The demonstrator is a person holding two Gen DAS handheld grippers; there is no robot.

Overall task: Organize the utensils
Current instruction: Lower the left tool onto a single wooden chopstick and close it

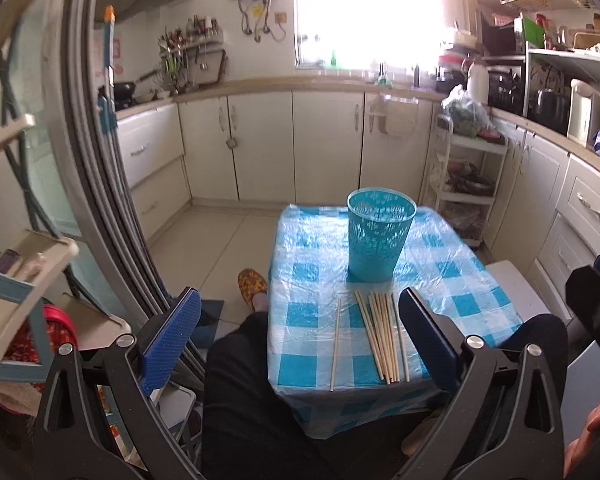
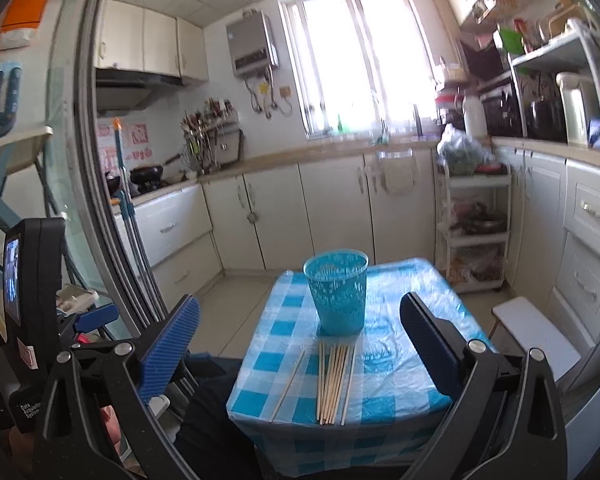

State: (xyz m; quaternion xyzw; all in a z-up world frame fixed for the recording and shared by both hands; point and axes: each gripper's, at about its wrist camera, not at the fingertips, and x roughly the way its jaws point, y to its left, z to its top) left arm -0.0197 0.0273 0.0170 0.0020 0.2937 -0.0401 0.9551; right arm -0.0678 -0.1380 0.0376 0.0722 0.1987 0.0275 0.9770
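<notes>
A turquoise perforated cup (image 1: 380, 238) stands upright on a small table with a blue-and-white checked cloth (image 1: 452, 264). In front of it lie several wooden chopsticks in a bundle (image 1: 382, 336), with one single chopstick (image 1: 335, 346) apart to their left. The cup (image 2: 338, 294), bundle (image 2: 334, 380) and single chopstick (image 2: 287, 386) also show in the right wrist view. My left gripper (image 1: 300, 336) is open and empty, held above the table's near edge. My right gripper (image 2: 300, 340) is open and empty, also short of the chopsticks.
The person's dark-clothed legs (image 1: 244, 380) sit against the table's near side. A sliding door frame (image 1: 96, 160) stands at the left. Cream cabinets (image 1: 260, 140) line the back and right, with a white trolley (image 1: 464, 184) and a white stool (image 2: 536, 336) at the right.
</notes>
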